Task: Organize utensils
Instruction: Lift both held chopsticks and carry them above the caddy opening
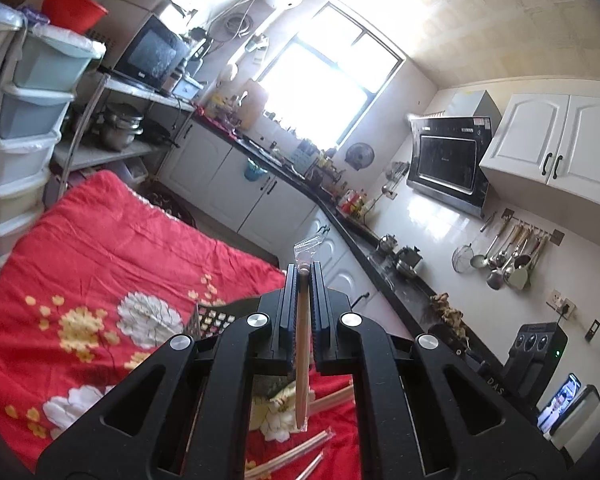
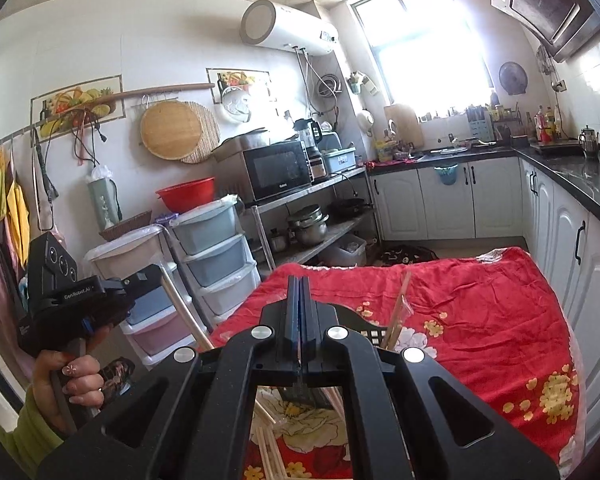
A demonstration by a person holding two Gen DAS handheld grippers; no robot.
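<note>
left tool (image 1: 304, 276) clamped on a wrapped pair of chopsticks (image 1: 302, 364), held above the red floral cloth (image 1: 112, 248), right tool (image 2: 299, 284) fully closed with nothing in it, more wrapped chopsticks (image 1: 300, 446) loose on the cloth, some standing in black basket (image 2: 370, 334)

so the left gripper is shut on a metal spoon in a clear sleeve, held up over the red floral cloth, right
Not quite. The left gripper is shut on a pair of wooden chopsticks in a clear sleeve, not a metal spoon; the left wrist view shows the pale wood running between the closed pads. The rest holds: it is held up over the red floral cloth.
</note>
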